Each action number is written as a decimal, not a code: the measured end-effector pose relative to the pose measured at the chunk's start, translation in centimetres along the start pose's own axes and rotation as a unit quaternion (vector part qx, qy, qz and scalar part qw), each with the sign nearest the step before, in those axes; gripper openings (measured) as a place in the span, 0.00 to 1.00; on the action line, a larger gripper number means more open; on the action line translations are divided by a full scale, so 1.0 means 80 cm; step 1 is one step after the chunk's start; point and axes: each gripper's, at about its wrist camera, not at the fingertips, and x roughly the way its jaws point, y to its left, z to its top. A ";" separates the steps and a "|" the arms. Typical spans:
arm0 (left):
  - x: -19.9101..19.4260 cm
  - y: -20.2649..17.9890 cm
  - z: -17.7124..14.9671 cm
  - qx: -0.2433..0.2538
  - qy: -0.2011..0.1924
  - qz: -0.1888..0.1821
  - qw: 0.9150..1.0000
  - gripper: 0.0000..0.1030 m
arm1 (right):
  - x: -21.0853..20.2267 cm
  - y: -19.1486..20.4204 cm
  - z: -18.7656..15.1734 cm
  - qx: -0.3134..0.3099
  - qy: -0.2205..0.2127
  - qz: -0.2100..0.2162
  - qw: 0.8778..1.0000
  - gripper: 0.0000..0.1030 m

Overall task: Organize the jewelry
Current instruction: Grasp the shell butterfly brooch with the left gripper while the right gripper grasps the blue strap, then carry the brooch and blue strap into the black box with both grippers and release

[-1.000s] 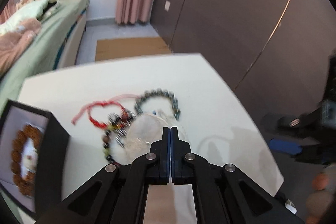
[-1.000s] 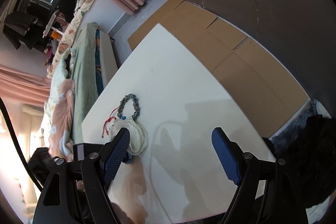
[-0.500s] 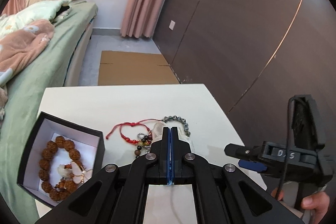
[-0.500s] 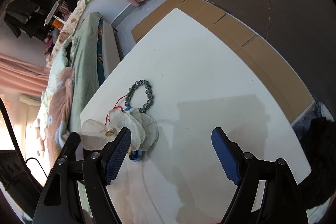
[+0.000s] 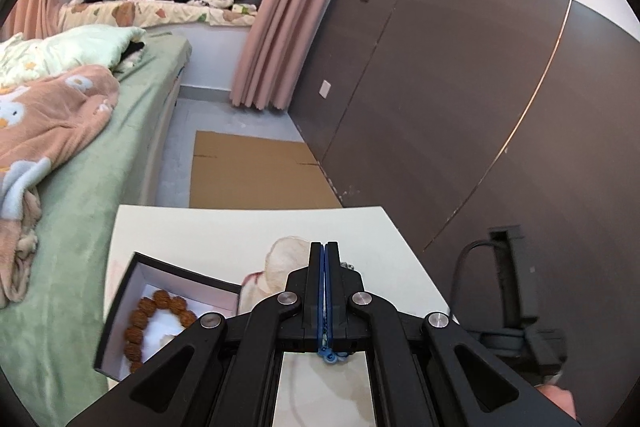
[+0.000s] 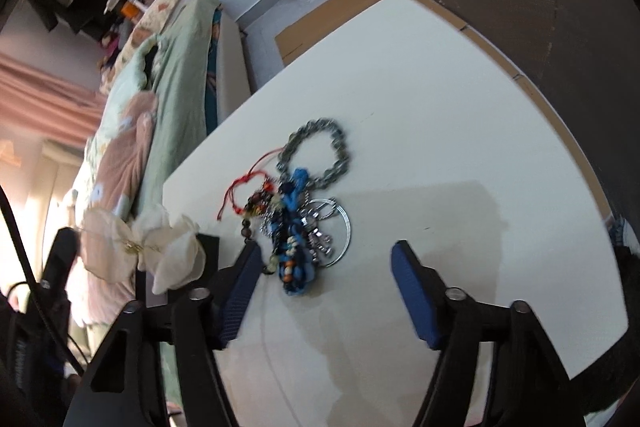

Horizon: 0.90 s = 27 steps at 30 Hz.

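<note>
While the left tongs (image 5: 324, 247) stayed clamped, white sheer petals (image 6: 160, 247) dangled from them

Right tongs (image 6: 326, 259), just narrowing, empty, hung above tangled bracelets (image 6: 296, 211); bare desk (image 6: 480, 147) spread rightward to its edge

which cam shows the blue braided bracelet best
The right wrist view: the blue braided bracelet lies in full sight in the jewelry pile on the white table. In the left wrist view the closed left gripper blocks the pile, so the bracelet is hidden.
</note>
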 end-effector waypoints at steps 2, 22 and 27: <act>-0.004 0.006 0.002 -0.004 -0.003 0.003 1.000 0.00 | 0.010 0.005 -0.001 -0.003 0.009 -0.002 1.000 0.58; -0.048 0.061 0.006 -0.036 -0.020 0.043 0.998 0.00 | -0.012 0.011 -0.007 0.021 -0.023 0.065 0.997 0.11; -0.041 0.074 0.002 -0.054 0.006 0.052 0.997 0.00 | -0.036 0.028 -0.008 0.021 -0.058 0.095 0.994 0.11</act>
